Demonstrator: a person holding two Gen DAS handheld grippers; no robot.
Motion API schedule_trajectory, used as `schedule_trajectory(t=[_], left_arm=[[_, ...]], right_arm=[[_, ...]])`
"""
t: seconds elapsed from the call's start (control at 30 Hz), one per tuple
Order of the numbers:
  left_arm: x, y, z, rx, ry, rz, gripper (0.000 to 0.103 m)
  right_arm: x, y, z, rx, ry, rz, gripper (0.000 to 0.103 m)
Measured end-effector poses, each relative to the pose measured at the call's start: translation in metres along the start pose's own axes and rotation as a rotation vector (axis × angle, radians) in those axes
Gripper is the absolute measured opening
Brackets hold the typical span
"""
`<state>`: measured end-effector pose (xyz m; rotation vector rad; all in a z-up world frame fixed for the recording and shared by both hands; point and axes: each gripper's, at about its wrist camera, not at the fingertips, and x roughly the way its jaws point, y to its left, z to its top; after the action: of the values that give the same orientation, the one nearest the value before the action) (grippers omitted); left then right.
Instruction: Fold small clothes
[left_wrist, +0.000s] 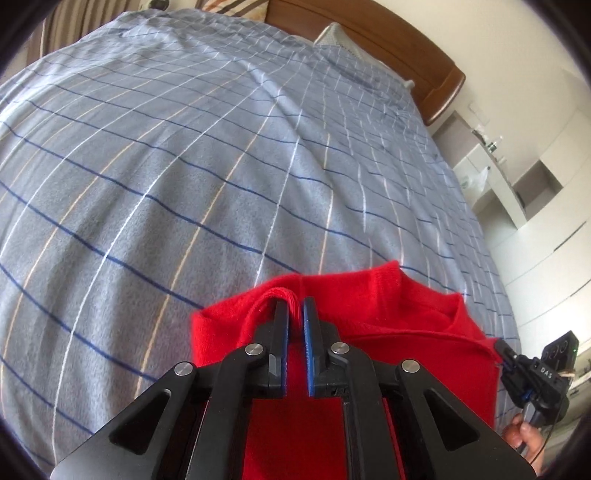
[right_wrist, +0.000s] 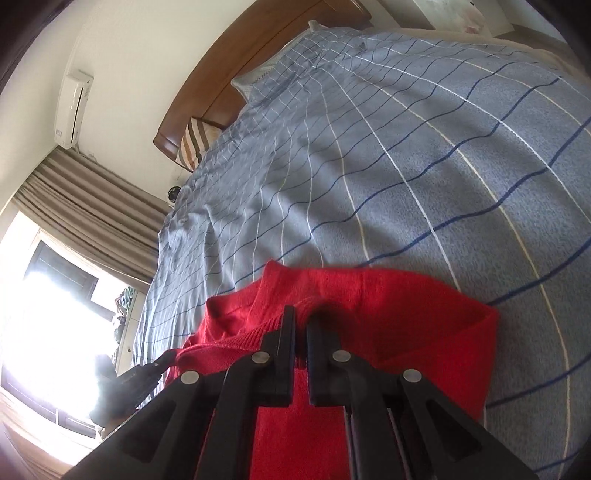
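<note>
The left hand-held gripper (left_wrist: 294, 308) pinches a bunch of the red sweater (left_wrist: 388, 325) between its two blue pads. The right hand-held gripper (right_wrist: 301, 319) is squeezed shut on the same red sweater (right_wrist: 399, 306), at another spot along its edge. The sweater hangs from both of them, just above the bed (left_wrist: 221, 166) with the blue checked cover.

I think the step now is to lay the sweater down flat so it can be folded. To do it well, keep both grips tight. Hold the two sides level, and pull them gently apart so the edge is straight. Then let the low part touch the bed first. Lower slowly, so no bumps or wrinkles form.
</note>
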<state>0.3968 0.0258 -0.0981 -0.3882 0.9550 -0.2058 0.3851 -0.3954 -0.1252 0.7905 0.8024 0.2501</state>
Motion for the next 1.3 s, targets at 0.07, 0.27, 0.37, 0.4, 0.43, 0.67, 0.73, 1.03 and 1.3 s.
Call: schedule_trajectory(t=[0.07, 0.27, 0.37, 0.4, 0.43, 0.67, 0.73, 1.03, 1.3], left_arm=[[0.002, 0.004, 0.006, -0.027, 0.006, 0.012, 0.052], [-0.045, 0.014, 0.003, 0.005, -0.103, 0.043, 0.081], [-0.068, 0.011, -0.024, 0.072, -0.095, 0.000, 0.085], [-0.070, 0.009, -0.034, 0.104, -0.084, 0.002, 0.090], [-0.071, 0.008, -0.049, 0.136, -0.066, 0.011, 0.092], [-0.098, 0.026, -0.136, 0.273, 0.025, 0.114, 0.088], [-0.121, 0.031, -0.149, 0.263, -0.003, 0.114, 0.090], [-0.148, 0.031, -0.187, 0.322, -0.146, 0.223, 0.096], [-0.119, 0.052, -0.212, 0.344, -0.181, 0.241, 0.100]], right_arm=[[0.006, -0.007, 0.006, 0.034, -0.006, -0.008, 0.029], [-0.031, 0.001, 0.003, -0.064, -0.066, -0.095, 0.060], [-0.046, 0.031, -0.022, -0.246, 0.003, -0.052, 0.060], [-0.048, 0.041, -0.036, -0.309, 0.053, -0.024, 0.060], [-0.048, 0.048, -0.051, -0.365, 0.107, -0.007, 0.060], [-0.073, 0.005, -0.128, -0.487, 0.223, -0.202, 0.044], [-0.099, 0.000, -0.134, -0.466, 0.176, -0.307, 0.054], [-0.144, 0.005, -0.190, -0.467, 0.112, -0.309, 0.064], [-0.123, -0.003, -0.220, -0.507, 0.034, -0.342, 0.079]])
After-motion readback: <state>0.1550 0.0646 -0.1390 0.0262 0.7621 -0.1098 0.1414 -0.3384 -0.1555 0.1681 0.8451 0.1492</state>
